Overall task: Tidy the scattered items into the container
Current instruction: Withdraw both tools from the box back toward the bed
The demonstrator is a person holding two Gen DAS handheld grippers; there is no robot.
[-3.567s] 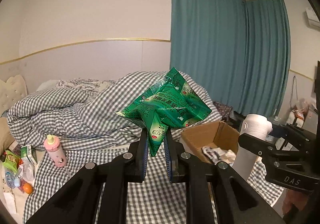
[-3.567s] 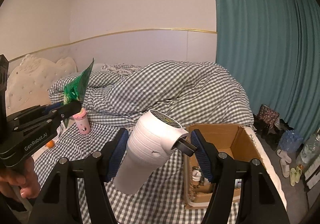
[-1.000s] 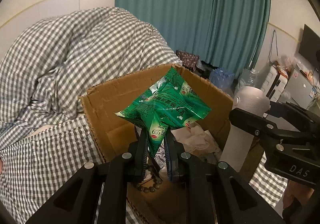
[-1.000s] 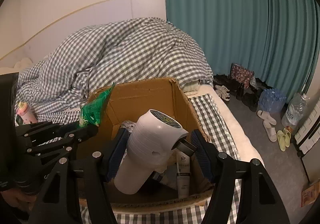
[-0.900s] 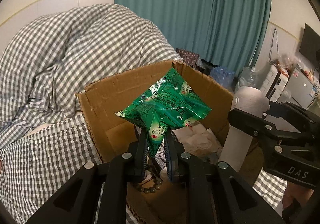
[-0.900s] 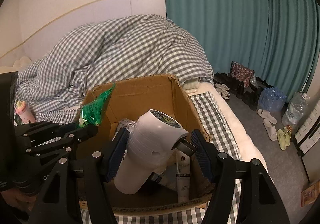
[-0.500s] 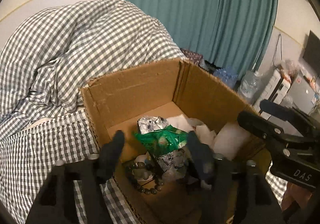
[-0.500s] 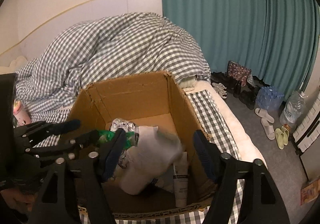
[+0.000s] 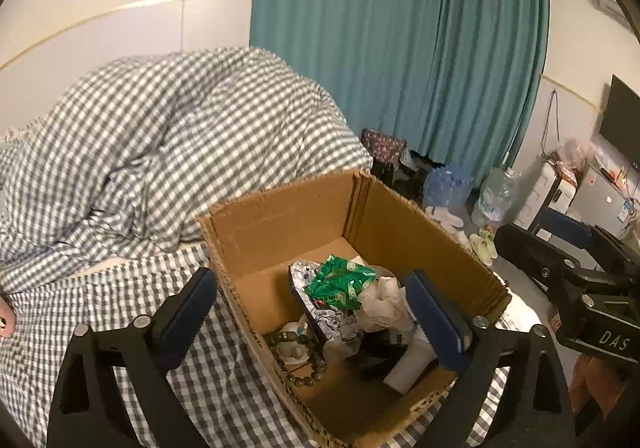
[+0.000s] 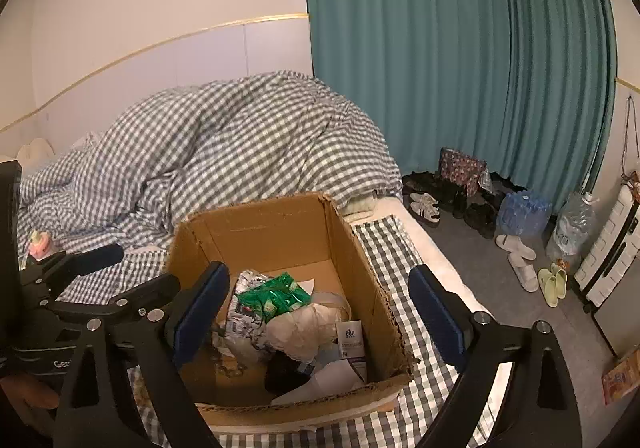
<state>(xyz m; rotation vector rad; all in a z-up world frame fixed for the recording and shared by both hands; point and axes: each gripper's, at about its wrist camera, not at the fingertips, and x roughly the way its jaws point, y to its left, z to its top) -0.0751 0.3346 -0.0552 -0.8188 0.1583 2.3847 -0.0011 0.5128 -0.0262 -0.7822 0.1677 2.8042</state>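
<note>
Corrugated cardboard box (image 9: 400,208) on checked bed (image 9: 80,312), crinkly green packet (image 9: 340,282) inside at centre, left gripper (image 9: 316,312) and right gripper (image 10: 320,308) opening, both empty

Bed (image 10: 384,248), checked sheet: cardboard box (image 10: 260,224) on it, heaped checked duvet (image 10: 240,136) behind.

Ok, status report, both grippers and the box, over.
Left gripper and right gripper: jaws opening, nothing between them. Green packet and white dryer lie inside the box. Nothing in the way.
</note>
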